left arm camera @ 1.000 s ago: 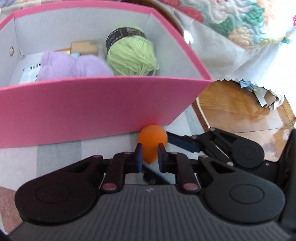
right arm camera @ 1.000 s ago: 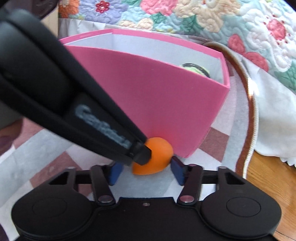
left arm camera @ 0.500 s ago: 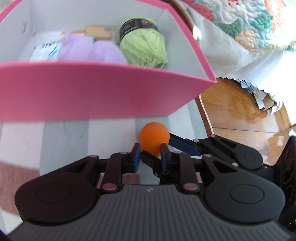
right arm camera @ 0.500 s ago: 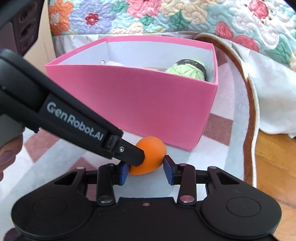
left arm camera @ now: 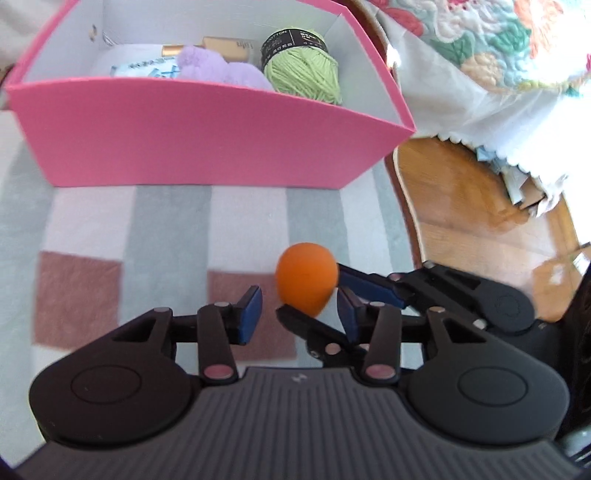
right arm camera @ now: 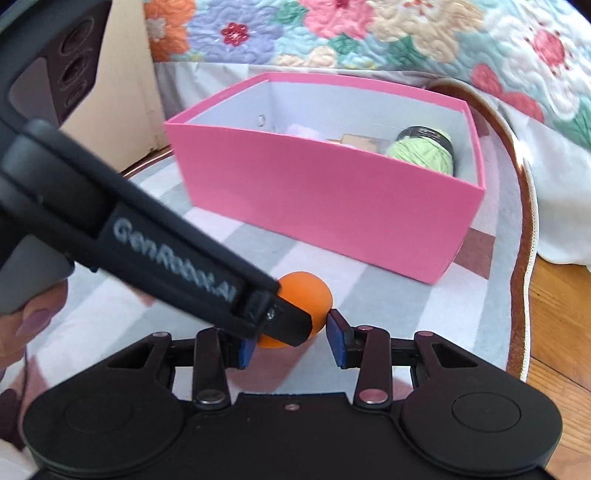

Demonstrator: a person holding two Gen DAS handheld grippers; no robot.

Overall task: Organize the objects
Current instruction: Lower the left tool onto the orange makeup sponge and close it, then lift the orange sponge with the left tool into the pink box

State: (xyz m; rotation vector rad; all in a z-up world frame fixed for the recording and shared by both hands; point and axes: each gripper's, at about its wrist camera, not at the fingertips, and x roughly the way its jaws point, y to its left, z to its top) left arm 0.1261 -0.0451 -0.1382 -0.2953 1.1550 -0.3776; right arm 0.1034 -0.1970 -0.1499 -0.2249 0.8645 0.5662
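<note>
A small orange ball (left arm camera: 306, 282) hangs above the checked rug, in front of the pink box (left arm camera: 207, 147). My right gripper (right arm camera: 291, 345) is shut on the orange ball (right arm camera: 306, 295), its fingers (left arm camera: 365, 286) reaching in from the right in the left wrist view. My left gripper (left arm camera: 299, 314) sits just behind the ball with its jaws opening, and its left pad is clear of the ball. In the right wrist view the left gripper's finger (right arm camera: 177, 254) crosses in front and hides the ball's left side. The box (right arm camera: 332, 206) holds green yarn (left arm camera: 306, 70) and a purple fluffy thing (left arm camera: 221, 70).
A tan carton (left arm camera: 229, 46) and a blue-white packet (left arm camera: 147, 70) also lie in the box. The rug (left arm camera: 166, 229) ends at a brown border, with wooden floor (left arm camera: 461, 206) to the right. A floral quilt (right arm camera: 369, 33) hangs behind. A hand (right arm camera: 33, 314) holds the left gripper.
Both grippers drew back from the box and rose with the ball. The right jaws closed onto the ball and the left jaws, shut on it before, have spread apart.
</note>
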